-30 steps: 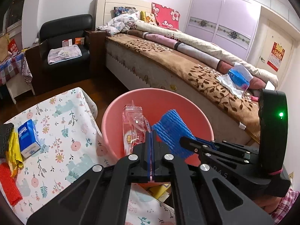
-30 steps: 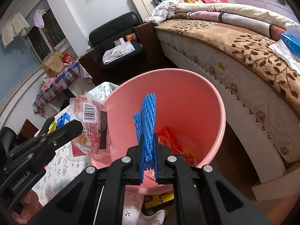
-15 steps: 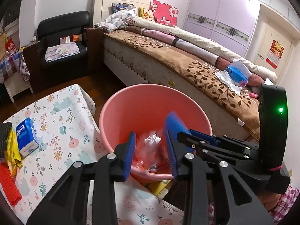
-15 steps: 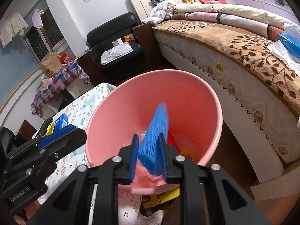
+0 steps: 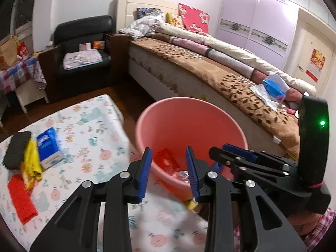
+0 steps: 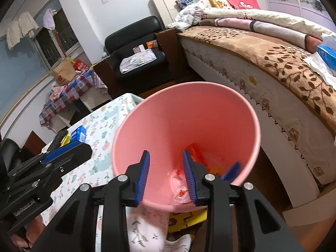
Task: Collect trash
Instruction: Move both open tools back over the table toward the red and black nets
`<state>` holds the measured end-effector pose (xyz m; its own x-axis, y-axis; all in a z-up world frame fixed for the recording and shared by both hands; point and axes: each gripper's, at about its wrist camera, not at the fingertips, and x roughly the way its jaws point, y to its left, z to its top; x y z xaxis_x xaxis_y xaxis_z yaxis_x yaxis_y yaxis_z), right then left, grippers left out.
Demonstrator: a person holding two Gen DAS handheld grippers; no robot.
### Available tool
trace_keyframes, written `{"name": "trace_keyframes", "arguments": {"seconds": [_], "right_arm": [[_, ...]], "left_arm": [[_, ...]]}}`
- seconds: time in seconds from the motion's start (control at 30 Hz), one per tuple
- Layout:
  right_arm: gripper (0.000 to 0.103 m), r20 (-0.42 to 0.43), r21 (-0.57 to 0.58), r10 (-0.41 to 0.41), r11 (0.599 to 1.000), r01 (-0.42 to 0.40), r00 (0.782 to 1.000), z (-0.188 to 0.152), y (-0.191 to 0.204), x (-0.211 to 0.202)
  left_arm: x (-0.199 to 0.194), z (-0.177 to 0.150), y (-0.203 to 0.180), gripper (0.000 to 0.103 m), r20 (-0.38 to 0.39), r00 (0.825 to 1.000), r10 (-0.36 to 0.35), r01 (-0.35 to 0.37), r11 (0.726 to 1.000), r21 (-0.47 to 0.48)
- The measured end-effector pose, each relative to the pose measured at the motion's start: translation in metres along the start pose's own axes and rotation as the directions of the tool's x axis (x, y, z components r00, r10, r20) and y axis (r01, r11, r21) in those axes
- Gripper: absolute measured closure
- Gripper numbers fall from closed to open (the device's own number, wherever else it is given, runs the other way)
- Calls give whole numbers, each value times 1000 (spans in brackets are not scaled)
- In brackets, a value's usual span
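Left gripper (image 5: 169,171): we hold it over the near rim of the pink bin (image 5: 226,117), fingers spread wide, nothing between them.
Right gripper (image 6: 166,173): also above the bin, its jaws opening right now with nothing pinched (the blue net piece (image 6: 232,171) lies against the inner wall, already loose).
Trash in the bin: red and clear wrappers (image 6: 196,157) sit at the bottom, so this drop looks done.
Trash left: on the flowered table (image 5: 90,130) we see a red net piece (image 5: 21,199), a yellow wrapper (image 5: 31,161), a dark pad (image 5: 17,149) and a blue tissue pack (image 5: 48,147) bunched together.
Risk one: both grippers crowd the rim, and we could knock the bin as we swing away.
Risk two: those table items touch each other, so a hasty pinch may drag a neighbour or grab the tissue pack, which may not be rubbish.
Risk three: the thin net could slip from the pads.
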<state>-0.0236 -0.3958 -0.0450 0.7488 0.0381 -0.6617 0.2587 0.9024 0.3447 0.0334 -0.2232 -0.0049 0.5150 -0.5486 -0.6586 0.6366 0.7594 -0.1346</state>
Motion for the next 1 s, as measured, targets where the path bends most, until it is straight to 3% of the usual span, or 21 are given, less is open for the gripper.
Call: {"name": "trace_keyframes", "arguments": {"seconds": [0.33, 0.6, 0.8, 1.0], "right_arm": [[71, -25, -95, 83, 992, -85, 996, -14, 49, 2], [71, -72, -164, 121, 978, -131, 990, -28, 87, 10], [71, -95, -200, 140, 967, -156, 986, -34, 106, 17], [71, -120, -217, 141, 962, -164, 983, -35, 119, 26]], "left_arm": [[-34, -18, 52, 70, 11, 990, 139, -138, 986, -95], [-65, -45, 108, 70, -18, 966, 258, -256, 945, -203], [-87, -69, 159, 70, -57, 928, 369, -368, 880, -300], [-91, -90, 205, 70, -128, 895, 428, -442, 808, -390]]}}
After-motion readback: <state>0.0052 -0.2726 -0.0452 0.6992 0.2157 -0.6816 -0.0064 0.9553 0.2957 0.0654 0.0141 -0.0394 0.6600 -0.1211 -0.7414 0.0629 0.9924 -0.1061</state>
